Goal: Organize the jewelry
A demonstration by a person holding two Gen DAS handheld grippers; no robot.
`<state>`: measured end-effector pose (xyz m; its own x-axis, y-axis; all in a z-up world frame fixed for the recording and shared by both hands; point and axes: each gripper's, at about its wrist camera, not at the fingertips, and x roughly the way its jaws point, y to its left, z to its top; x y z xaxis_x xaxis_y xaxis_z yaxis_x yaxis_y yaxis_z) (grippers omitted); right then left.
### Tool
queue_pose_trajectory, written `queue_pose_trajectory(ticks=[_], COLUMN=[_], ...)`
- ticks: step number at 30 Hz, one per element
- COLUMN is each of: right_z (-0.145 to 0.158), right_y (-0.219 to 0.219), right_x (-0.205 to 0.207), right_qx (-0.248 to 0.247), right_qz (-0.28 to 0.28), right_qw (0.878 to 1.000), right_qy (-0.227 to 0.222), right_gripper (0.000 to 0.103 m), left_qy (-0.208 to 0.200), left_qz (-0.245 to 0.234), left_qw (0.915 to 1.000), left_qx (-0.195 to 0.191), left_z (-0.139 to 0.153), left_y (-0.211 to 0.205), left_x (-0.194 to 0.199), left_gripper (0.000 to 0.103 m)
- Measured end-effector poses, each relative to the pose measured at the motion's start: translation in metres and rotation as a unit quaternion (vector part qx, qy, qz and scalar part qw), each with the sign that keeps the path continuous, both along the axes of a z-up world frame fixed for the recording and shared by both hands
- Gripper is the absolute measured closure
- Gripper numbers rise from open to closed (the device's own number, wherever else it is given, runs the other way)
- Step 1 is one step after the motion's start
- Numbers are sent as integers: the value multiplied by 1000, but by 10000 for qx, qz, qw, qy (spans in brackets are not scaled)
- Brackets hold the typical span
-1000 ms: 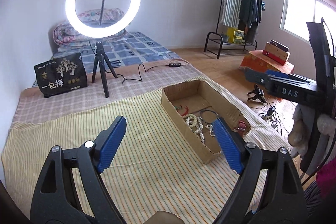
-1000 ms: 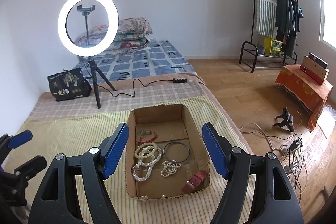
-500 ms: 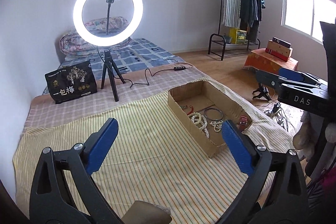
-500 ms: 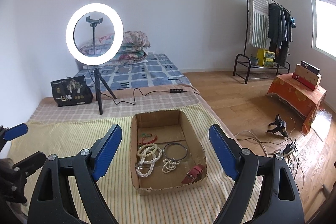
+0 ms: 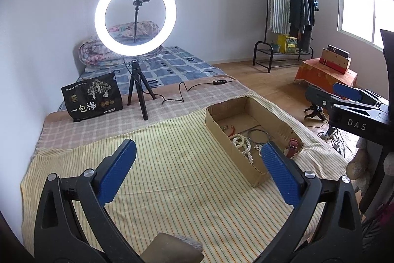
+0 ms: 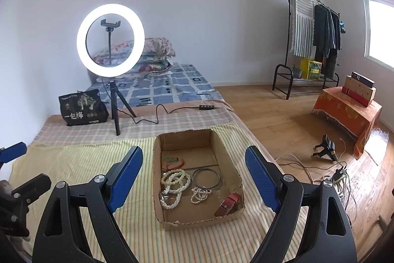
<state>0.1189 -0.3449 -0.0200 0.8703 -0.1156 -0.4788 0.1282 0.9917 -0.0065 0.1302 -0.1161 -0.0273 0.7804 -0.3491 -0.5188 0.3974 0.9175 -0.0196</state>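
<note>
An open cardboard box lies on the striped yellow cloth. In it are pearl bracelets, a small pearl string, a dark bangle, a red cord and a red watch strap. My right gripper is open and empty, held above and in front of the box. My left gripper is open and empty over the cloth, left of the box. The right gripper also shows at the right edge of the left wrist view.
A lit ring light on a tripod stands behind the box, its cable running across the checked blanket. A black bag sits far left. Right of the bed are wooden floor, cables, a clothes rack and an orange-covered stand.
Both grippers have pulled back and up from the box, which now looks smaller and farther. Both stay open and empty.
</note>
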Motion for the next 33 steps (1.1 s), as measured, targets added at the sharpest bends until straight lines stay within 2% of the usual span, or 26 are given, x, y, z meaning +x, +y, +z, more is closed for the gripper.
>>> queue_pose_trajectory(ticks=[33], right_z=[-3], right_y=[6], right_x=[0], right_qx=[-26], right_qz=[53], right_qw=[10000], right_qy=[35], right_gripper=[18], left_qy=[-73], left_qz=[-66], left_qw=[9999], left_qx=[52], left_z=[3], left_y=[-4], left_x=[-4], left_gripper=[0])
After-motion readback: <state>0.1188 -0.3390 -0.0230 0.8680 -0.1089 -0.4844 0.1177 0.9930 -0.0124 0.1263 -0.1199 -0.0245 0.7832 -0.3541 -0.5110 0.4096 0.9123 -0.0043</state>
